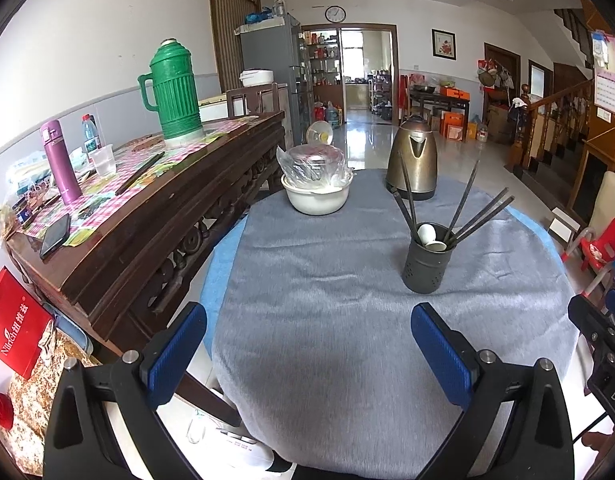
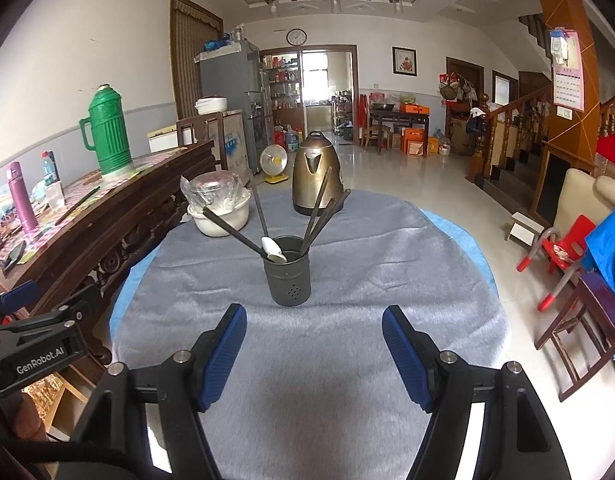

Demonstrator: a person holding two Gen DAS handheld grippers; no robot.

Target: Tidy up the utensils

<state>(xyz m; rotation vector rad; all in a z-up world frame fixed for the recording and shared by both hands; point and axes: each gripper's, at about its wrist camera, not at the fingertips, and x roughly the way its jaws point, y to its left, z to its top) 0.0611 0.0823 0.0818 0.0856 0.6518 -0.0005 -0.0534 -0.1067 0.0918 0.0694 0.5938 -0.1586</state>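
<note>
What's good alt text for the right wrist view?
Open right gripper, holding nothing, points at a dark utensil holder with chopsticks and a white spoon on a grey-covered table. Behind stand a brass kettle and a white bowl.

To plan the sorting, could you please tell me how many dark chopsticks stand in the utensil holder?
5 chopsticks: two lean left, three lean right, all in the dark holder. Others may be hidden behind these or lower inside.
</note>
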